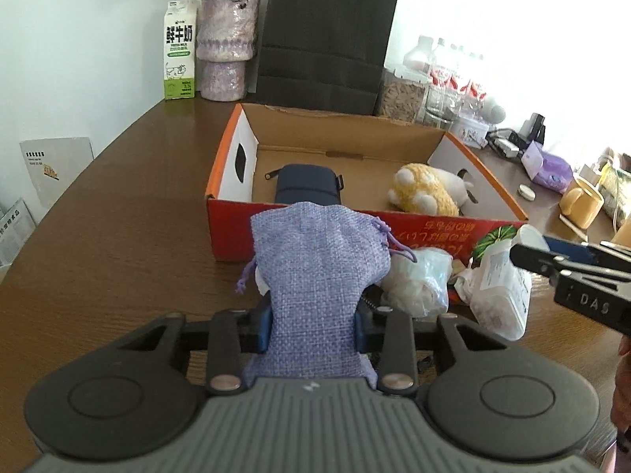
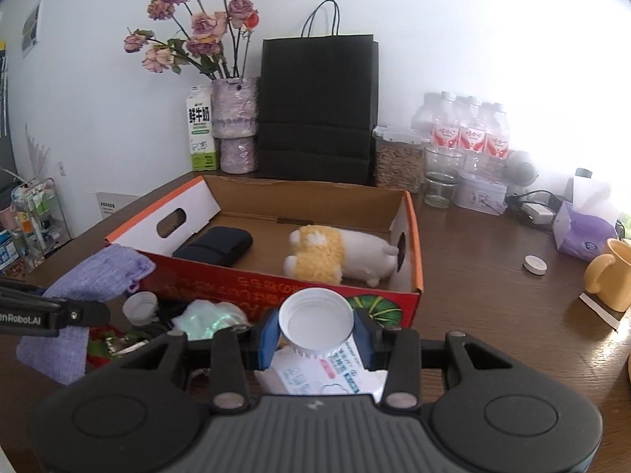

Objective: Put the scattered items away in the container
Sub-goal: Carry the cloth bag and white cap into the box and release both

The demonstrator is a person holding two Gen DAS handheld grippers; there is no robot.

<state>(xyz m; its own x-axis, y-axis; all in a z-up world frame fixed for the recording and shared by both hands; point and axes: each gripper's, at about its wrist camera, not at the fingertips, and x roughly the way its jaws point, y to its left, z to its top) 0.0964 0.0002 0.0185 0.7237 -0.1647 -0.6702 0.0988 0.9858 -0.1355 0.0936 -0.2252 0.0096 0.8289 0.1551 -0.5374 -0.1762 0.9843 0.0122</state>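
Note:
My left gripper (image 1: pixel 311 325) is shut on a purple burlap drawstring pouch (image 1: pixel 315 276), held just in front of the red and orange cardboard box (image 1: pixel 366 232). My right gripper (image 2: pixel 315 339) is shut on a white plastic bottle (image 2: pixel 315 327), open mouth up, near the box's front wall (image 2: pixel 244 287). The bottle also shows in the left wrist view (image 1: pixel 501 287). Inside the box lie a dark blue case (image 1: pixel 305 185) and a yellow and white plush toy (image 1: pixel 428 189). A clear bag of pale bits (image 1: pixel 418 280) and a small white cap (image 2: pixel 140 305) lie on the table before the box.
Behind the box stand a black paper bag (image 2: pixel 317 110), a milk carton (image 2: pixel 201 130), a purple vase of dried roses (image 2: pixel 234 126), water bottles (image 2: pixel 469 130) and a glass (image 2: pixel 441 177). A yellow mug (image 2: pixel 611 280), tissue pack (image 2: pixel 583 232) and white disc (image 2: pixel 535 265) lie right.

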